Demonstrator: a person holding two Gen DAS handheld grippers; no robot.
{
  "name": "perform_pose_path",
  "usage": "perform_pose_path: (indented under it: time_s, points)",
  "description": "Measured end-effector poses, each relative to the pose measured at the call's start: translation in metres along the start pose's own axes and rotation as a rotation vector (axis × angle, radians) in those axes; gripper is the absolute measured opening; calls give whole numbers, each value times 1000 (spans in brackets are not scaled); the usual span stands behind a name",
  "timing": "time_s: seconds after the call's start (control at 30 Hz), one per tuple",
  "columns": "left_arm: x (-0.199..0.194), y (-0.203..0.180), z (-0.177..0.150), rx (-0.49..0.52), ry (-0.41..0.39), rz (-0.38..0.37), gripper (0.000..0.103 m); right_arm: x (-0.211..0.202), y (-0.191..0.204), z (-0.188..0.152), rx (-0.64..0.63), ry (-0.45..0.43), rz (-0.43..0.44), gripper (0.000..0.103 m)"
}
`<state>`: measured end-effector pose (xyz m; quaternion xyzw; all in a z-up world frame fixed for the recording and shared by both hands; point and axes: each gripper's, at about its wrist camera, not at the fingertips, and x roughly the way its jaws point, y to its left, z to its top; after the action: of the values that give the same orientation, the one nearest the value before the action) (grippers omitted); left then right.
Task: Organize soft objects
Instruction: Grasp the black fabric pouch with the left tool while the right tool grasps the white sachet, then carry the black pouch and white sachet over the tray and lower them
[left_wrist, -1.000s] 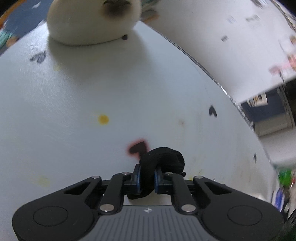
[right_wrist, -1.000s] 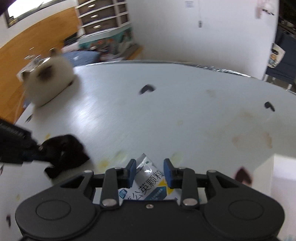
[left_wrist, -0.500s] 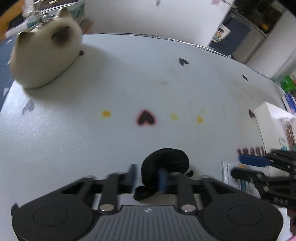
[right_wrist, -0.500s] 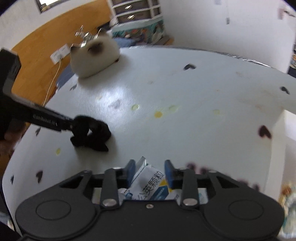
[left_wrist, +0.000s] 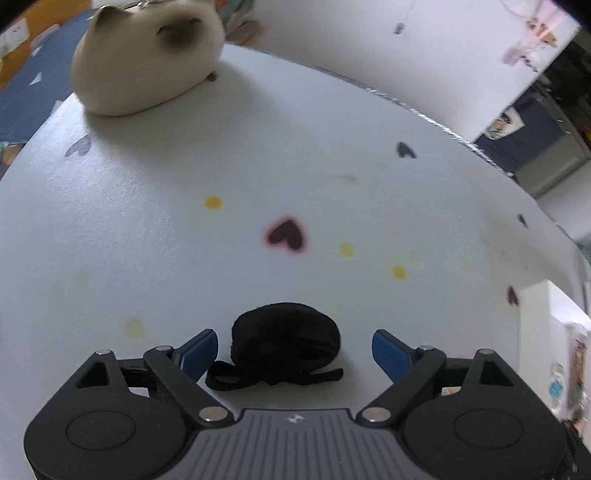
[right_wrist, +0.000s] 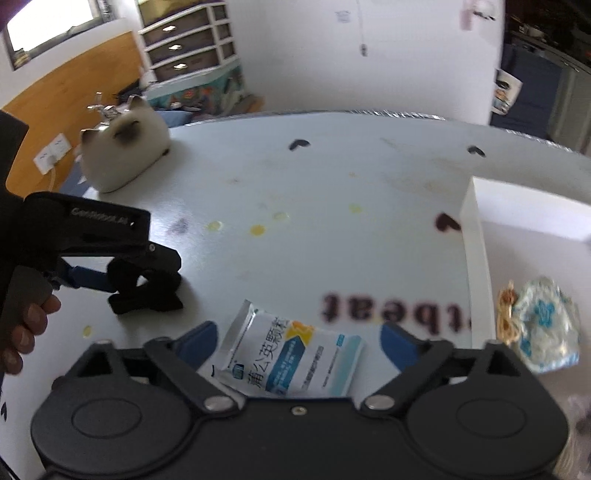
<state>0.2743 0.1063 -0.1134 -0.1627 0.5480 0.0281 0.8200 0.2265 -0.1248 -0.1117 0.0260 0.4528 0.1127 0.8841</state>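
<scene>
A black rolled cloth (left_wrist: 284, 339) lies on the white table (left_wrist: 147, 221) between the wide-open fingers of my left gripper (left_wrist: 294, 349), untouched; it also shows in the right wrist view (right_wrist: 147, 291) beside the left gripper (right_wrist: 92, 277). A white and blue sachet (right_wrist: 291, 358) lies flat on the table between the open fingers of my right gripper (right_wrist: 299, 341), free of both pads. A cream plush cat (left_wrist: 147, 59) sits at the far left edge, also in the right wrist view (right_wrist: 123, 147).
A white box (right_wrist: 476, 229) stands at the right with a blue-patterned soft pouch (right_wrist: 543, 328) inside. The table bears heart and dot marks. A drawer unit (right_wrist: 188, 48) and white wall stand beyond the table.
Both grippers have opened: the left let go of the black cloth, the right let go of the sachet. Both things now rest on the table.
</scene>
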Motion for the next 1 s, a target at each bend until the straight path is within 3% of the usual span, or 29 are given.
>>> perform_pose_path:
  time_s: [0.07,0.1,0.27,0.43,0.77,1.0]
  points:
    - [5,-3,-1,5,-5,34,79,4,3,-3,21,16,-12,103]
    - [6,-4,-2,15,-8,50,68,6,5,-5,33,23,-20,103]
    - [7,-9,-5,94,-23,65,52,11,6,-8,96,40,-51,103]
    - [5,-3,-6,94,-30,30,37,14,3,-7,179,53,-87,103]
    - [-10,8,-21,87,-27,-11,34,33,13,-7,244,114,-102,103]
    - [-18,22,-31,61,-23,-5,34,41,31,-10,163,92,-199,103]
